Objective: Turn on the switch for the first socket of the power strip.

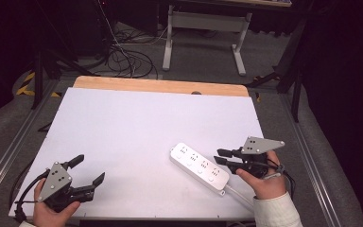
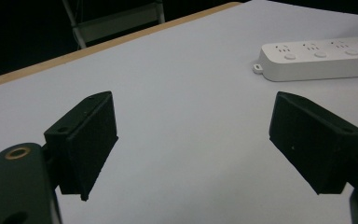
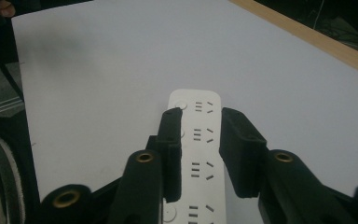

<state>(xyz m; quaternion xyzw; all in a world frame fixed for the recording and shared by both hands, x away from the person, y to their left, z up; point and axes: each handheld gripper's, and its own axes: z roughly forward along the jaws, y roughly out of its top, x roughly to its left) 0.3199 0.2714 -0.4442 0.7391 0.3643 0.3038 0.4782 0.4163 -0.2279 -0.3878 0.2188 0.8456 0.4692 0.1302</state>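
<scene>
A white power strip (image 1: 199, 168) (image 2: 321, 58) (image 3: 196, 100) with several sockets lies flat on the white table top (image 1: 137, 123), right of centre near the front. My right gripper (image 1: 217, 156) (image 3: 201, 114) hovers over the strip's right half. Its jaws stand a narrow gap apart along the strip's length and hold nothing. The left gripper (image 1: 89, 169) (image 2: 191, 107) is at the front left corner, jaws spread wide over bare table. It is well clear of the strip.
The strip's white cord (image 1: 238, 193) runs off toward the front right edge. A wooden strip (image 1: 160, 85) borders the table's far edge. Behind it on the floor are loose cables (image 1: 127, 56) and a white desk frame (image 1: 203, 28).
</scene>
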